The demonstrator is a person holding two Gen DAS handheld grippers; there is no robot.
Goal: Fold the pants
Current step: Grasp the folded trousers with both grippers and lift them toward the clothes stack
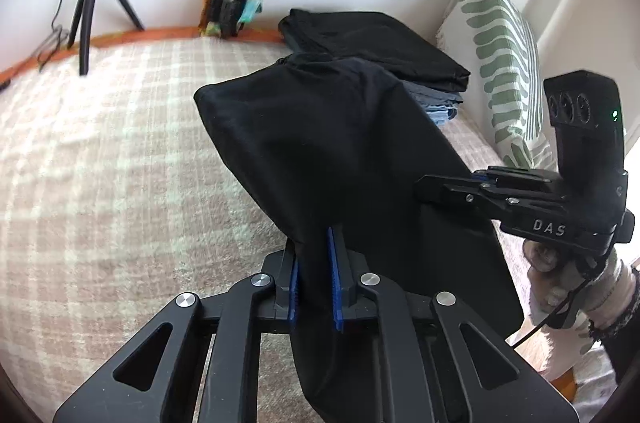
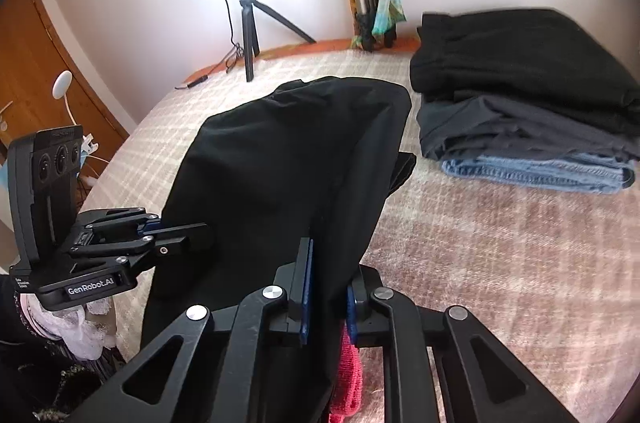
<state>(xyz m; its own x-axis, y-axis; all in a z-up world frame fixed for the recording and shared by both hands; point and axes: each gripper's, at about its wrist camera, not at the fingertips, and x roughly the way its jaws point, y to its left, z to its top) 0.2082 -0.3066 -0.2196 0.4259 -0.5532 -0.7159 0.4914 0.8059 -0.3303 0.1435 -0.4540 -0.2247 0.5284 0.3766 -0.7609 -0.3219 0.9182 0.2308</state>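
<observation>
Black cloth fills the middle of both views: the pants (image 1: 320, 151) hang lifted off the bed (image 1: 100, 163), held by one edge between the two grippers. Starting on the left, the left gripper (image 1: 314, 275) has its blue-padded fingers closed onto a bunched fold of the fabric, which runs on down past its frame. From there the cloth spreads ahead and to the right toward the right gripper (image 2: 326, 287), whose fingers are likewise pinched onto the same garment; a scrap of red-pink material (image 2: 348, 379) shows just below its grip, and I cannot tell what that is. In the right wrist view the left gripper appears off to the left with its fingers pressed into the cloth's edge.

Ahead of the grippers the far end of the pants droops toward the bed's checked cover — whether it touches down is hidden. Ahead and to the right of the right gripper sits a stack of folded garments (image 2: 528, 95), black on top, grey beneath, blue denim at the bottom.

As a judgement, this pair looks partly doubled over and mid-fold: it has yet to be laid flat, folded smaller and added to the stack.
</observation>
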